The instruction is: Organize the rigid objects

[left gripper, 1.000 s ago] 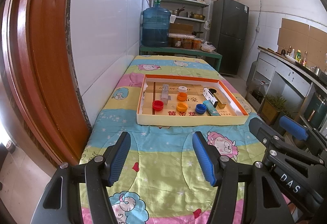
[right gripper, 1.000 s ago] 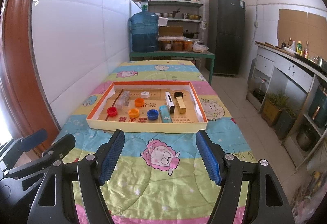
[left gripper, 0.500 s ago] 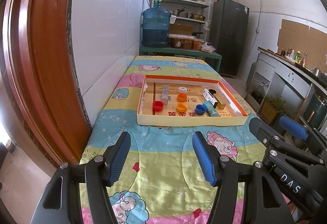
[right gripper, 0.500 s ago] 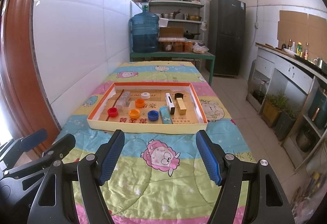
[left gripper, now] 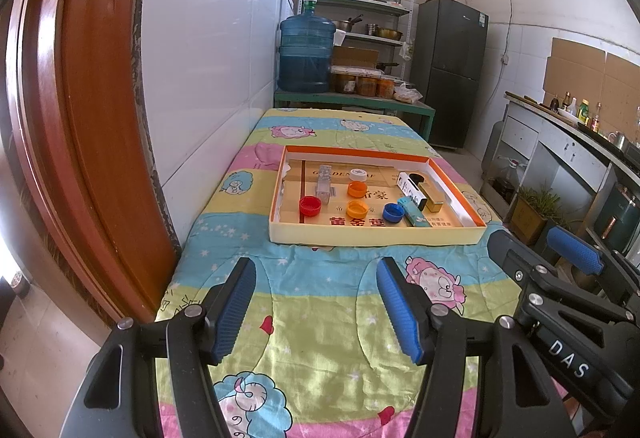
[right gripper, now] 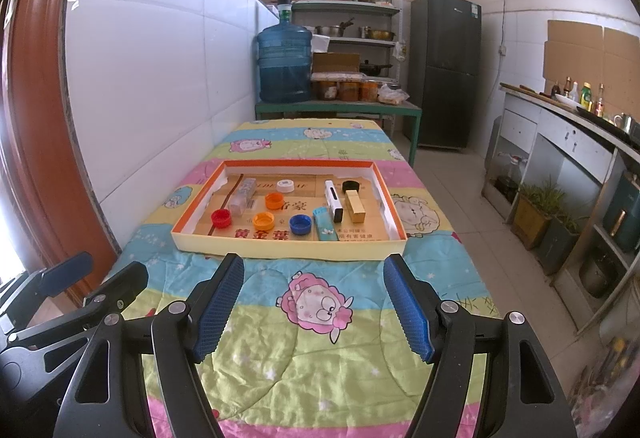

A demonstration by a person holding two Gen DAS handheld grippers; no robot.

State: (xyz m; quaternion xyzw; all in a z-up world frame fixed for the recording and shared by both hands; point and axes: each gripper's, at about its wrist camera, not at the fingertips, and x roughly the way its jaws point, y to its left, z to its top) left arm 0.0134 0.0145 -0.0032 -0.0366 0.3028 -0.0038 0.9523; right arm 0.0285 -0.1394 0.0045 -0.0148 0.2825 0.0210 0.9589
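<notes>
A shallow cardboard tray [left gripper: 372,236] [right gripper: 280,248] with an orange rim lies on the quilt-covered table. Inside it are a red cap [left gripper: 310,205] [right gripper: 221,218], two orange caps [left gripper: 357,208] [right gripper: 264,220], a blue cap [left gripper: 393,213] [right gripper: 300,224], a white cap [right gripper: 285,185], a black cap [right gripper: 349,186], a clear box [right gripper: 242,195], a teal lighter [right gripper: 325,224], a white-and-black stick [right gripper: 333,200] and a gold block [right gripper: 355,207]. My left gripper [left gripper: 316,312] and right gripper [right gripper: 314,312] are both open and empty, held above the quilt short of the tray.
A tiled wall [right gripper: 152,78] runs along the table's left side, with a wooden door frame [left gripper: 80,118] nearer. A blue water jug [right gripper: 284,64] stands on a green bench past the table. A fridge [right gripper: 444,70] and counter [right gripper: 560,142] are on the right.
</notes>
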